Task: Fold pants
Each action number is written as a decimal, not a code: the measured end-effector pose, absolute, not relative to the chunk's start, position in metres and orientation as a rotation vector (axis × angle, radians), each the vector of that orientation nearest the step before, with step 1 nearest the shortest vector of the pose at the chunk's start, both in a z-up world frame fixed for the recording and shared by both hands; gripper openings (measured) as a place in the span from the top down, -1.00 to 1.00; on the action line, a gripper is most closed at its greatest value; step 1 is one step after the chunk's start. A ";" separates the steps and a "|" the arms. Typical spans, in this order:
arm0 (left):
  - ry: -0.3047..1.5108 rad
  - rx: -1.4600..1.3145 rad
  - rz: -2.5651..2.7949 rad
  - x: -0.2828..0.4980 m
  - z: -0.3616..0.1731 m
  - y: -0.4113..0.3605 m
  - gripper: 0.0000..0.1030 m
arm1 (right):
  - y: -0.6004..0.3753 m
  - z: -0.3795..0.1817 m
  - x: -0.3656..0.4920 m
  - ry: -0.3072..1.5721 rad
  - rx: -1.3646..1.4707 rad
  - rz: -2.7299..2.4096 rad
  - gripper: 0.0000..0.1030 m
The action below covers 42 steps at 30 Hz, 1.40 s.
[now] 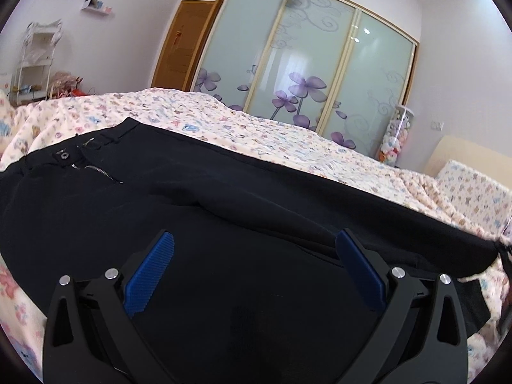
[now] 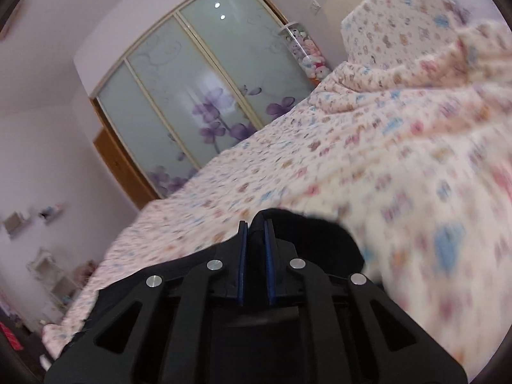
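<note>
Black pants [image 1: 198, 198] lie spread across the floral bedspread [image 1: 224, 121], waistband with button and open zipper at the upper left. My left gripper [image 1: 254, 256] is open just above the pants' thigh area, blue pads wide apart, holding nothing. In the right wrist view my right gripper [image 2: 256, 233] is shut on a bunch of the black pants fabric [image 2: 307, 233], held above the bed; the view is motion-blurred. Which end of the pants it holds I cannot tell.
A wardrobe with frosted sliding doors and purple flowers [image 1: 307, 64] stands behind the bed. A pillow [image 1: 476, 185] lies at the right, a clear tube of plush toys [image 1: 396, 137] by the wardrobe, and a white shelf rack [image 1: 35, 60] at the left wall.
</note>
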<state>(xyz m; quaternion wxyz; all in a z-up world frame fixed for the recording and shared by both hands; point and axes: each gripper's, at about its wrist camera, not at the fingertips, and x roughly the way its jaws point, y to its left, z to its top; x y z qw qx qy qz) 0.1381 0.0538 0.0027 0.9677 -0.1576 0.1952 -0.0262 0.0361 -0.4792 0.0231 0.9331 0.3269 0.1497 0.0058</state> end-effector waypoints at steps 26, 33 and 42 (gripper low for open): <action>0.357 -0.260 -0.169 0.121 0.008 0.036 -0.97 | -0.386 -0.044 0.046 0.762 1.078 -0.123 0.11; 0.389 -0.281 -0.174 0.129 0.004 0.039 -0.97 | -0.403 -0.061 0.048 0.623 1.257 -0.265 0.17; 0.496 -0.339 -0.250 0.147 -0.004 0.044 -0.97 | -0.384 -0.045 0.029 0.515 1.094 -0.317 0.91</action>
